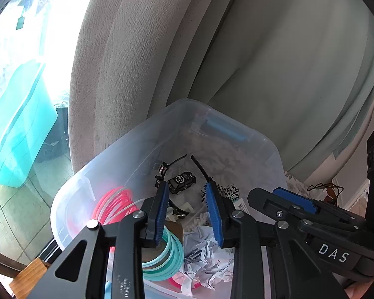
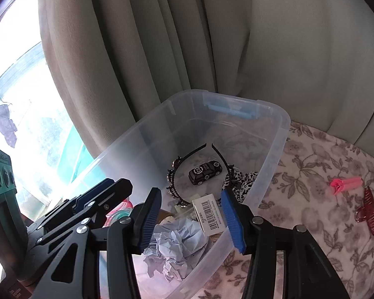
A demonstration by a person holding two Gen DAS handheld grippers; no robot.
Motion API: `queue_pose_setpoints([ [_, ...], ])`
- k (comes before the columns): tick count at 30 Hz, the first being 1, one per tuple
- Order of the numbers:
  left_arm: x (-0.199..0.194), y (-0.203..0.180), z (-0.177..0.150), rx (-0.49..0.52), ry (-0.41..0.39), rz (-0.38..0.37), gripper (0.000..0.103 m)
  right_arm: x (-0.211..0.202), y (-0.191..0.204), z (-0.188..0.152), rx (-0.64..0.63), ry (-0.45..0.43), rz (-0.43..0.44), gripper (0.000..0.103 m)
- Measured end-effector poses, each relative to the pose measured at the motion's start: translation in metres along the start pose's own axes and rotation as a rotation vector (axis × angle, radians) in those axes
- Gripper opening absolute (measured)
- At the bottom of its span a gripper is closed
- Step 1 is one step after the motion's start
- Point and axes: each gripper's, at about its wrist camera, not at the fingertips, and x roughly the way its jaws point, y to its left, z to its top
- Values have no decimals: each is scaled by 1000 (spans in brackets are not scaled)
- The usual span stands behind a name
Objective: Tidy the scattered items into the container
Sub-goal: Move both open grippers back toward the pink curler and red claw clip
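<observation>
Hovering over the clear container (image 2: 274,134), left gripper (image 1: 187,209) and right gripper (image 2: 190,214) both gaping empty above crumpled paper (image 2: 172,246).

"DAS" in white capitals on black body of right gripper (image 1: 296,201), seen from left wrist camera. Black toy car (image 2: 205,172) inside clear plastic container (image 2: 274,134) carries round white emblem on roof, possibly "CS", plus white lettering along roof too small to read. White barcode label (image 2: 210,214) on small box in container shows bars and fine print, digits illegible. Same label edge (image 1: 241,206) visible in left wrist view, unreadable there.
</observation>
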Motion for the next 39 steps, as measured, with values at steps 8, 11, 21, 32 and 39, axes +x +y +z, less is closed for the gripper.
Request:
queue_pose_setpoints([
  [8,3,3,1,-39,-14,47,73,-19,-7,-1,36,-37,-8,71],
  [11,0,0,1,-48,-14,38,75,-27,-9,-2,49,-50,-10,73],
  [21,-26,-29,4,19,-26,54,78,-69,-18,-18,73,-130,14,87],
  [32,-64,-101,1,148,-75,27,79,-139,-49,-46,126,-256,-22,96],
  [39,-90,-144,-6,222,-111,16,80,-183,-73,-60,197,-339,-56,101],
])
